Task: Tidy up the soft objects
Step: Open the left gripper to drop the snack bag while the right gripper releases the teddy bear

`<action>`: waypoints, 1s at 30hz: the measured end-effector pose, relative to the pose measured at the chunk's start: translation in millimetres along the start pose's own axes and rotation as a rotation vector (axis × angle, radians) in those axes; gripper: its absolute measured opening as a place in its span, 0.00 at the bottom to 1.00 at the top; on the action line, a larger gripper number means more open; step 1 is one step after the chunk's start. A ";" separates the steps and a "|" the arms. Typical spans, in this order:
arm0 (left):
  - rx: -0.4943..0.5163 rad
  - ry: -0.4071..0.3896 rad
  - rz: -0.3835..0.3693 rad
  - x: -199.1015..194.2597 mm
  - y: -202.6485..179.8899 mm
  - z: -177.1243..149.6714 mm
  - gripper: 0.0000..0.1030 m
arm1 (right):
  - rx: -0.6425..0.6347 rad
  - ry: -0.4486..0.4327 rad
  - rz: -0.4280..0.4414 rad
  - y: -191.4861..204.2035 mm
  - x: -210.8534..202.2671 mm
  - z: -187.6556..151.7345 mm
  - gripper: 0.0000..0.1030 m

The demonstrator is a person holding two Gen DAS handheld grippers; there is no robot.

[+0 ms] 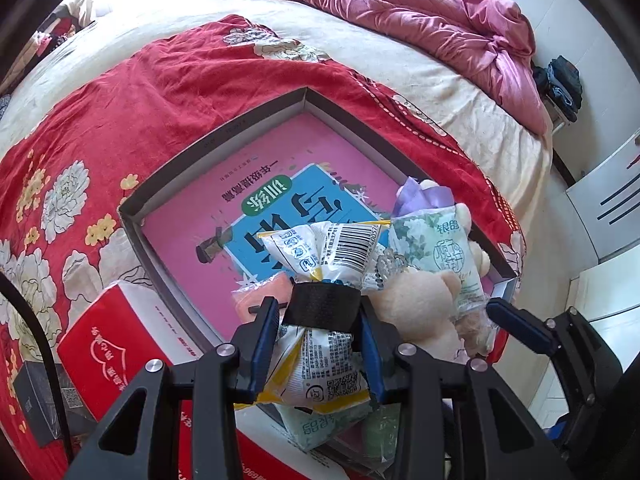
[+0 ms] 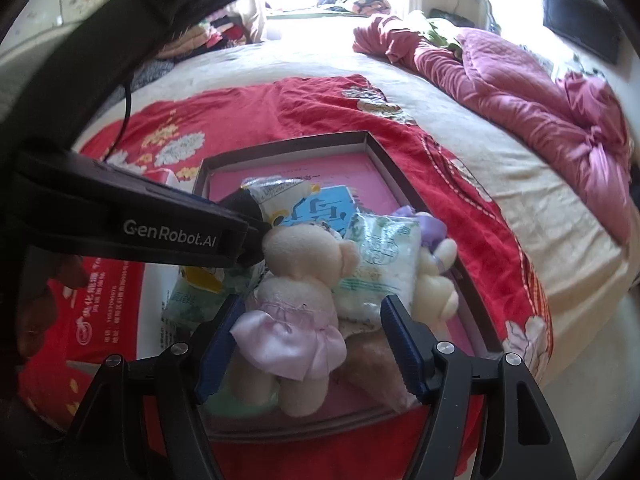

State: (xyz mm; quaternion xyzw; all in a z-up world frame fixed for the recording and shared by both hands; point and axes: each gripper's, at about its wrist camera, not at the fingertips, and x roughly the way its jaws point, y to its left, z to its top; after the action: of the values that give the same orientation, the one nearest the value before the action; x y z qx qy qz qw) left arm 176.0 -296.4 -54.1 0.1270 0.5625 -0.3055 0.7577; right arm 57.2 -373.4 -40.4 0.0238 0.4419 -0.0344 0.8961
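Bed [image 1: 360, 40] under shallow box [image 1: 168, 200]. Left claw [image 1: 320, 320] clamped on snack packet [image 1: 320, 248]: lower into box, then release. Right claw [image 2: 308, 340] spread wide around teddy bear [image 2: 296, 288], not gripping.

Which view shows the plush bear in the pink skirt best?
The right wrist view: the plush bear lies whole between the open right hand-held gripper, head, skirt and legs visible. The left wrist view shows only its head and part of its body, beside the packet held by the left hand-held gripper.
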 end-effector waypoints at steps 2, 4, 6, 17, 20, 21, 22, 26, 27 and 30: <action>0.005 0.001 0.000 1.0 -2.3 -0.1 0.38 | 0.011 -0.006 0.000 -3.1 -4.8 -0.7 0.70; 0.010 0.006 -0.003 2.3 -4.5 -0.9 0.38 | 0.020 -0.010 -0.003 -6.3 -7.3 1.0 0.70; 0.018 0.011 0.002 3.3 -6.1 -1.4 0.38 | 0.026 -0.009 -0.004 -7.2 -8.7 0.8 0.70; 0.024 0.011 0.007 4.0 -8.4 -4.8 0.38 | 0.076 -0.028 -0.029 -23.3 -19.7 -0.9 0.70; 0.023 0.014 0.008 4.8 -8.1 -5.6 0.38 | 0.080 -0.027 -0.035 -24.6 -19.3 -0.8 0.70; 0.022 0.014 0.006 4.6 -7.9 -6.1 0.38 | 0.079 -0.026 -0.035 -24.5 -19.4 -1.1 0.70; 0.024 0.014 0.006 4.4 -7.7 -6.4 0.38 | 0.080 -0.026 -0.032 -24.5 -18.9 -1.4 0.70; 0.022 0.011 0.003 4.3 -6.3 -7.6 0.38 | 0.080 -0.018 -0.031 -23.5 -14.6 -2.5 0.70; 0.019 0.012 0.001 4.4 -5.6 -7.6 0.38 | 0.080 -0.012 -0.029 -23.0 -12.7 -2.9 0.70; 0.010 0.014 -0.005 4.1 -3.4 -8.9 0.38 | 0.070 -0.005 -0.030 -19.7 -8.6 -3.4 0.70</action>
State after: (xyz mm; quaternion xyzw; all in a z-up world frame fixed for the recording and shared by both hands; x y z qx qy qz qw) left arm 167.8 -295.6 -60.4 0.1316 0.5665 -0.3095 0.7523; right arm 47.6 -392.5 -35.8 0.0484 0.4385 -0.0630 0.8952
